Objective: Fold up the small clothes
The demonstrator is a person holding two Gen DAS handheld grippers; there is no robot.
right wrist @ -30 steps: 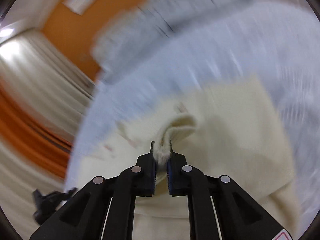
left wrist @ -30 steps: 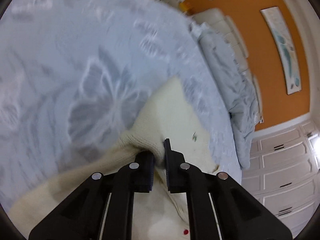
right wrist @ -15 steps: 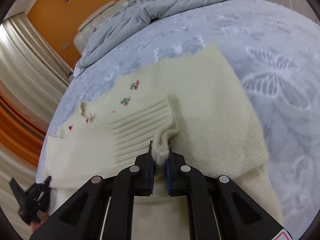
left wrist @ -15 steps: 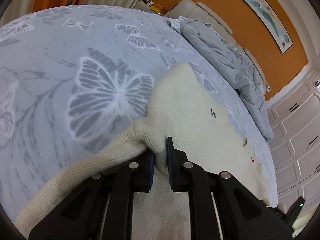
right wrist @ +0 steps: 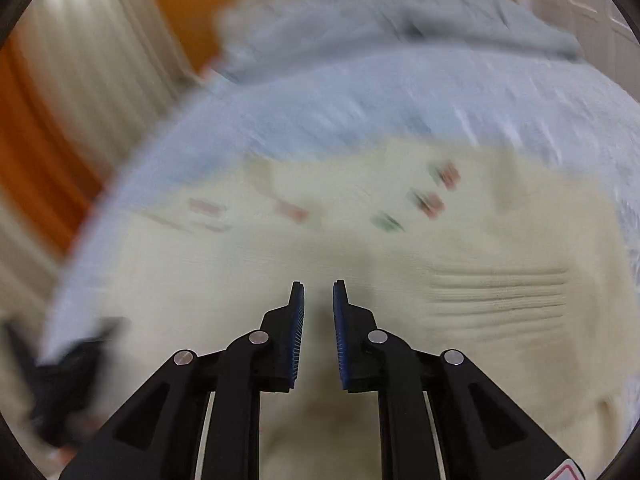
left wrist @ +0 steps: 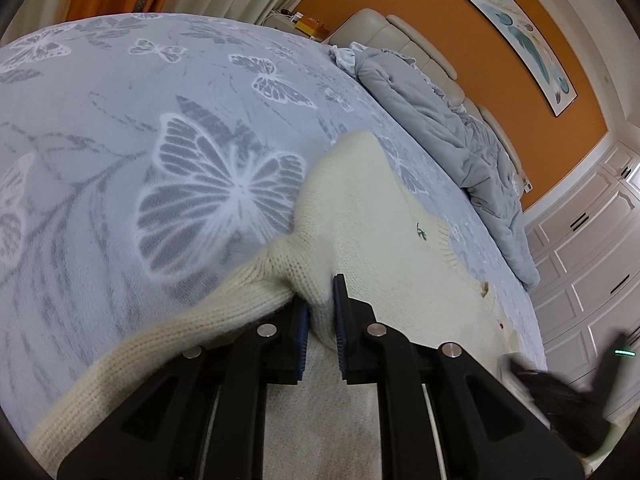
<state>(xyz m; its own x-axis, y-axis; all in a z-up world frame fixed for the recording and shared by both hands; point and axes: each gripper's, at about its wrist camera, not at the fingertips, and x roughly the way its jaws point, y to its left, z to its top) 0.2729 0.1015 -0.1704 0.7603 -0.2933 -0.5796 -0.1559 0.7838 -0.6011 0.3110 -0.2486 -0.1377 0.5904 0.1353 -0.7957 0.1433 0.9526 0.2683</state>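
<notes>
- Cream knit sweater (left wrist: 372,208) lies spread on the bed, on a grey-blue bedspread (left wrist: 120,128) w/ white butterfly print.
- Left gripper (left wrist: 320,308) is clamped on a bunched fold of the sweater; knit fills the gap btwn the blue-padded fingers (left wrist: 301,332).
- From that pinch a sleeve (left wrist: 168,344) trails down-left across the bedspread, toward the bottom-left corner of the left wrist view.
- Sweater body runs up & right from the grip; small green embroidered mark (left wrist: 421,233) sits near the ribbed edge, tiny red dot (left wrist: 501,325) further right.
- Right gripper (right wrist: 319,304) stands released: jaws apart, nothing btwn them, cream knit visible through the gap.
- Right wrist view is heavily motion-blurred; the sweater there (right wrist: 240,280) fills the lower half, w/ a ribbed panel (right wrist: 496,284) just right of the fingertips.
- Blurred red/green embroidery spots (right wrist: 430,202) sit above that panel; shapes can't be made out.
- Rumpled grey duvet (left wrist: 452,136) lies at the far side of the bed, by a padded headboard (left wrist: 404,40).
- Orange wall (left wrist: 440,20) behind carries a long framed picture (left wrist: 516,36); white panelled cabinets (left wrist: 588,248) at right.
- Dark blurred object (left wrist: 568,396) at lower right of the left wrist view, w/ a small green light; can't tell what it is.
</notes>
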